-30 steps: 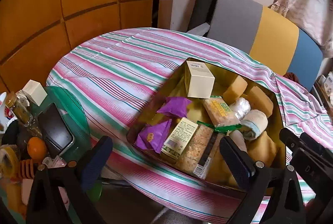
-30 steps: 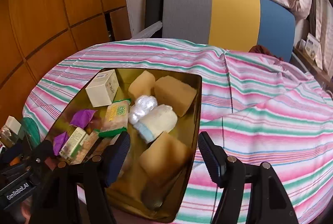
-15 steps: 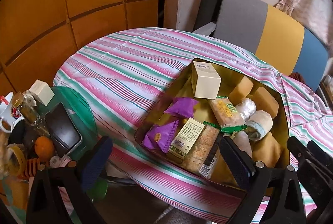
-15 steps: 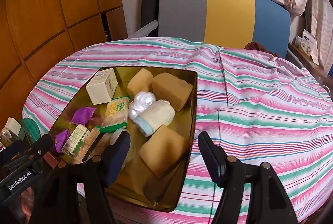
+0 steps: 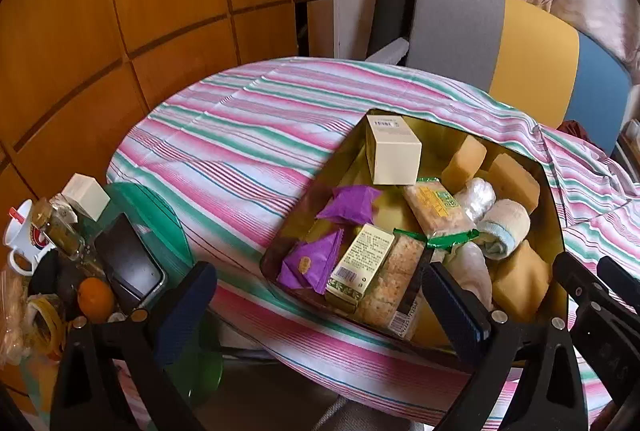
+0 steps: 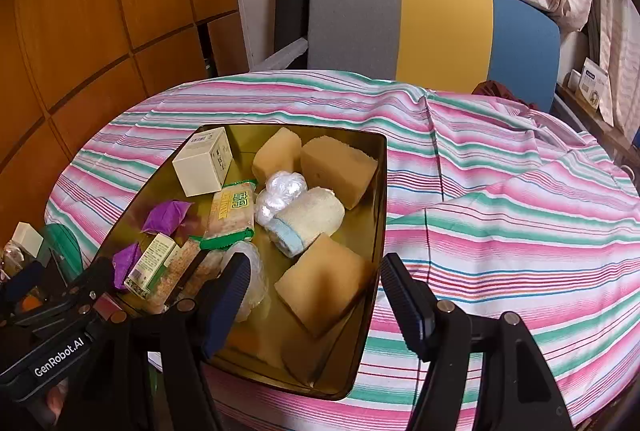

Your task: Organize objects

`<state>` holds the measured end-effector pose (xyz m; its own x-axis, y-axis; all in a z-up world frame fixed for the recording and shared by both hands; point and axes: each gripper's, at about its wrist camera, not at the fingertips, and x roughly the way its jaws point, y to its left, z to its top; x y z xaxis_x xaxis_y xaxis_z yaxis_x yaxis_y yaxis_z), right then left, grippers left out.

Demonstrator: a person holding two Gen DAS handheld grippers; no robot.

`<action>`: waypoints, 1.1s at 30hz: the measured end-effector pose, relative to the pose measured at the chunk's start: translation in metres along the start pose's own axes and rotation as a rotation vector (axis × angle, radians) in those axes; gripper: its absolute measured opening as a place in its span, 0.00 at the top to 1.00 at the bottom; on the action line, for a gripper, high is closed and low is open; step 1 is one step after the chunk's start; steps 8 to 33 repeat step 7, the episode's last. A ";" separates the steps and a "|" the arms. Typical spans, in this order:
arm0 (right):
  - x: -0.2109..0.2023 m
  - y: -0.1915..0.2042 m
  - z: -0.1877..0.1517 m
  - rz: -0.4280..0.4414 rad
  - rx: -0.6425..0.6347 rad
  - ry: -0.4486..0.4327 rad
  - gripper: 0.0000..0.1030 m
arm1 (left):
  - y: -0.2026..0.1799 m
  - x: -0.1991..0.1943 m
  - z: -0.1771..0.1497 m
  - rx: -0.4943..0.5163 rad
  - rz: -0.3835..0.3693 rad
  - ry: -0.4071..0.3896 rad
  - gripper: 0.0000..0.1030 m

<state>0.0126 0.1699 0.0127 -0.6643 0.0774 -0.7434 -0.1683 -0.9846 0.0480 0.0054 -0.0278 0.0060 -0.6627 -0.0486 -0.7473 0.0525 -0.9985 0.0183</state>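
A shiny gold tray (image 6: 380, 191) (image 5: 554, 191) sits on the striped tablecloth, full of mixed items. Inside lie a cream box (image 5: 394, 151) (image 6: 204, 165), purple packets (image 5: 352, 205) (image 6: 166, 215), snack bars (image 5: 434, 207) (image 6: 232, 209), a rolled towel (image 6: 306, 221) (image 5: 502, 227) and yellow sponges (image 6: 320, 285) (image 5: 516, 281). My left gripper (image 5: 320, 307) hovers open over the tray's near left corner, nothing between its fingers. My right gripper (image 6: 316, 299) hangs open above the near sponge without touching it.
A side stand at the left holds a phone (image 5: 128, 263), an orange (image 5: 95, 299), a jar, a mug (image 5: 22, 239) and a small white box (image 5: 86, 195). A grey, yellow and blue chair (image 6: 432, 31) stands behind the table. Wood panelling covers the left wall.
Both views have drawn back slightly from the tray, showing more of the tablecloth and side stand. Nothing in the tray has shifted and both grippers stay open.
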 end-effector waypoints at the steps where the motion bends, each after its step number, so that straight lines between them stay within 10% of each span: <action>1: 0.000 0.000 0.000 0.002 0.001 0.000 0.33 | 0.000 0.001 0.000 -0.003 -0.004 0.005 0.00; 33: 0.000 0.001 -0.001 0.001 -0.003 -0.001 0.33 | -0.001 0.003 -0.003 -0.006 0.000 0.014 0.01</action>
